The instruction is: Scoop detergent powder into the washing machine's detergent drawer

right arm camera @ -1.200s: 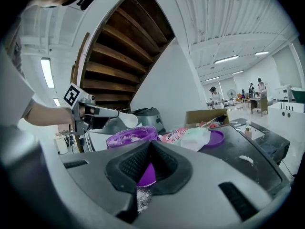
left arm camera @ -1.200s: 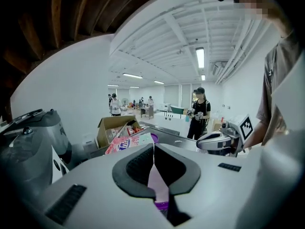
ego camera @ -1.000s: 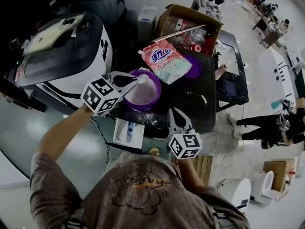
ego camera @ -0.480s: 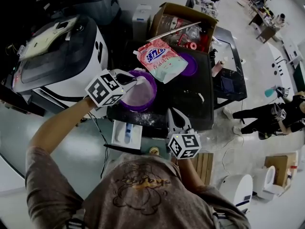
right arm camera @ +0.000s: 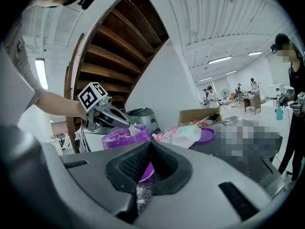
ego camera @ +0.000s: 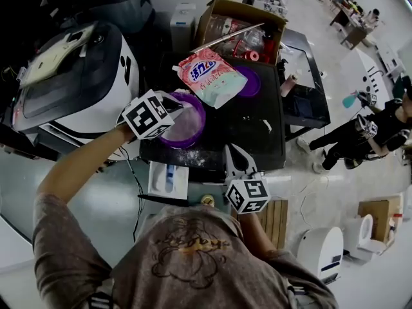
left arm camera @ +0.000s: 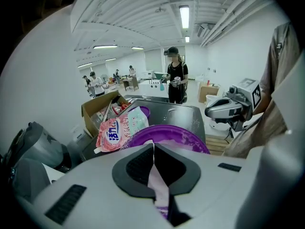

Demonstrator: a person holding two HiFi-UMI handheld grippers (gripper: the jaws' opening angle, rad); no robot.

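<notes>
Since a second ago the left gripper [ego camera: 175, 105] has pushed further over the purple tub [ego camera: 203, 122], its jaws clamped on the white scoop [left arm camera: 157, 185], which points straight out from them into the tub. Right gripper [ego camera: 233, 152] hangs with jaws together and empty at the near edge of the table [ego camera: 257, 134]. From the scoop, the detergent drawer [ego camera: 158, 180] lies back toward the person [ego camera: 193, 262] and lower, just off that edge, nearer the left arm.

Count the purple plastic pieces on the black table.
2. The purple tub sits near left on the table, under the left gripper. The purple lid lies farther back, partly covered by the detergent bag. More could be hidden in the cardboard box.
</notes>
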